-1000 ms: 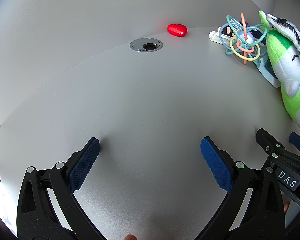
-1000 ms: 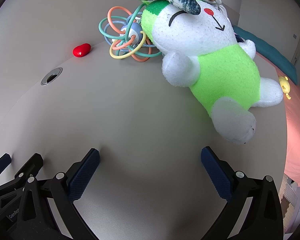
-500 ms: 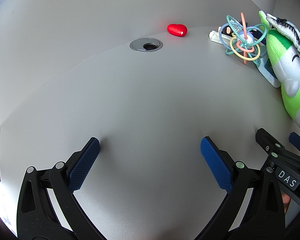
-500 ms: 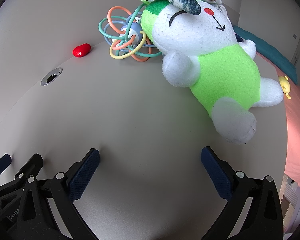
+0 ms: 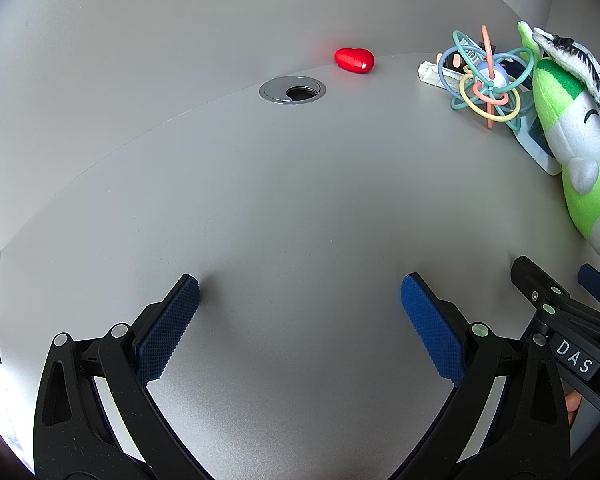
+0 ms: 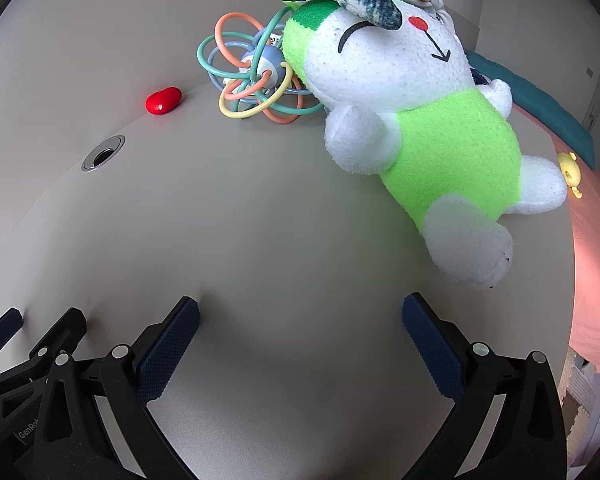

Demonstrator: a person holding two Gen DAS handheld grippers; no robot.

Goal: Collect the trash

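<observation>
My left gripper (image 5: 300,300) and right gripper (image 6: 301,320) both hang spread, holding nothing. The white wrapper (image 5: 434,74) behind the ring toy (image 5: 486,82), probably trash, looks light and crinkly; I'd pinch its near edge.

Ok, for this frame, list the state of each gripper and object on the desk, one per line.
left gripper: open, empty, low over the desk
right gripper: open, empty
plush rabbit: lying on its back
ring rattle: lying against the rabbit's head
red heart: resting alone at the desk's back edge
cable grommet: hole uncovered
</observation>
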